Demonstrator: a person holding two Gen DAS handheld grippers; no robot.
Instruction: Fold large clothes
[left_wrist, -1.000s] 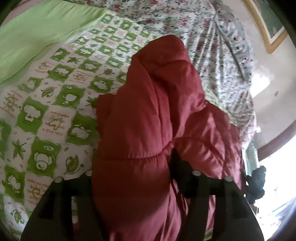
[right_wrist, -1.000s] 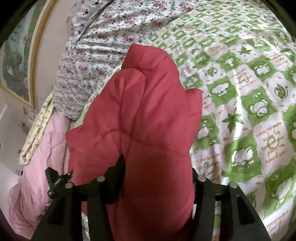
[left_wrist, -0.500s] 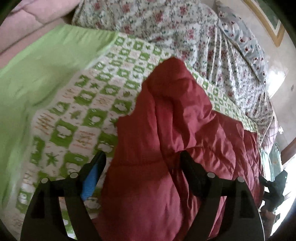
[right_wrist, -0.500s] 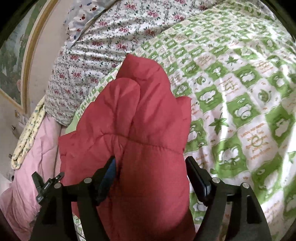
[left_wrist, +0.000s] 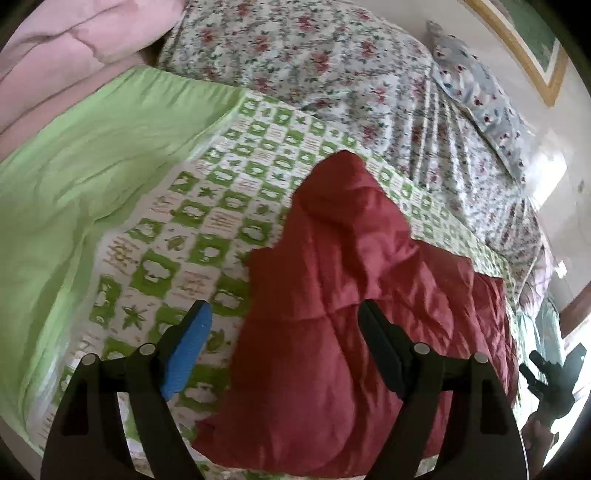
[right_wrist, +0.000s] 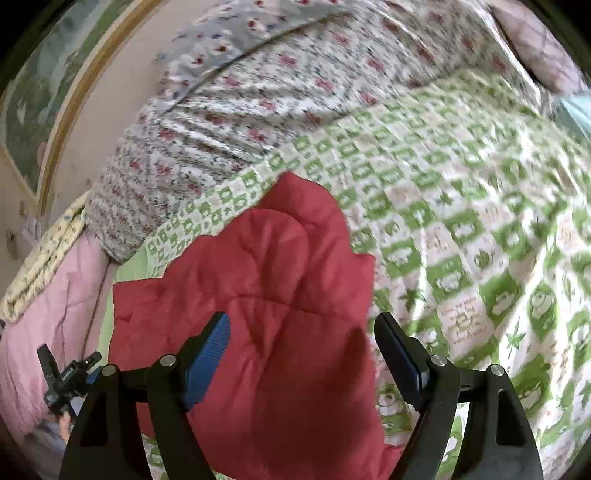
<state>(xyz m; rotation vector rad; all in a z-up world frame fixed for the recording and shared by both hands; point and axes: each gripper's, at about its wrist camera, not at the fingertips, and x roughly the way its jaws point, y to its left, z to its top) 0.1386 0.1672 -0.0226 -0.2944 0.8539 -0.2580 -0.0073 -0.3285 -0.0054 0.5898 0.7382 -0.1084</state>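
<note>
Lying folded on the green-and-white checked bedspread (left_wrist: 192, 221) is the red quilted jacket (left_wrist: 332, 314) — puffy, creased, its hood end pointing toward the floral quilt (left_wrist: 314, 62) heaped at the far side of the bed. The left gripper (left_wrist: 284, 339) is hanging above it with fingers apart, gripping nothing; one blue pad (left_wrist: 188, 350) is sitting over the bedspread, the other finger over the jacket. The right gripper (right_wrist: 303, 343) is opening its fingers over the jacket's other side, the fabric lying below and between them — untouched. A pink comforter (right_wrist: 44, 314) is bunched beside the bed.
</note>
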